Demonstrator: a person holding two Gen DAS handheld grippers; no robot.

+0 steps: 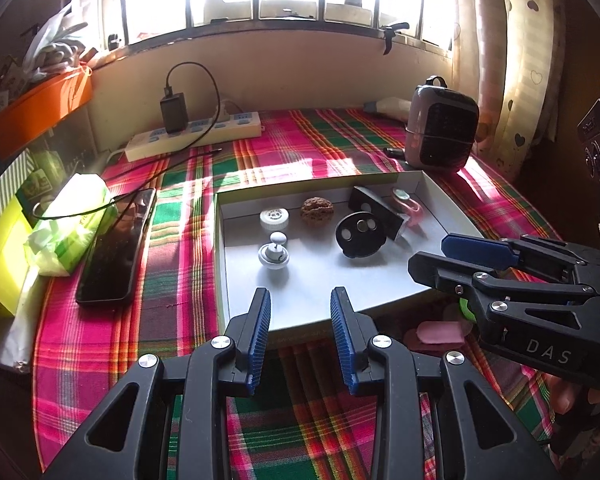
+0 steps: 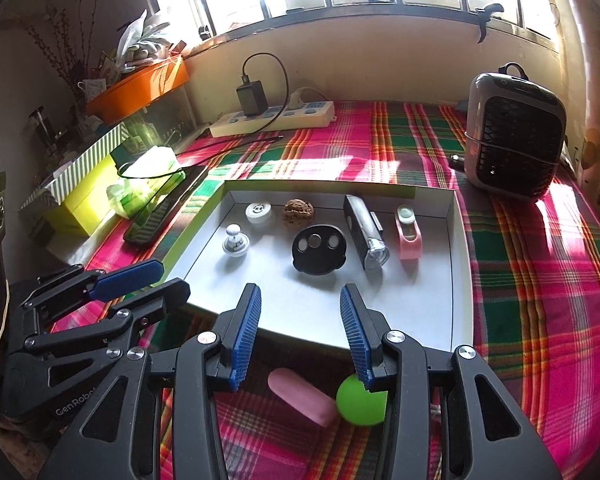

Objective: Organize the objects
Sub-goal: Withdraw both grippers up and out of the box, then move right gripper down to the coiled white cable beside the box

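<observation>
Sunlit plaid counter (image 2: 540,280): my right tongs (image 2: 300,336) and left tongs (image 1: 300,332) both gape, empty. Green ball (image 2: 360,402) beside pink eraser (image 2: 300,398), outside the tray (image 2: 462,280): light, rolly; I'd pinch its middle.

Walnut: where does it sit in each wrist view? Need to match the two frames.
Left wrist: walnut at centre, near the tray's far wall, right of the white cap.
Right wrist: walnut just left of centre, upper half, again near the far wall beside the white cap.
Shared landmark: black round disc with holes, right of and nearer than the walnut.
</observation>
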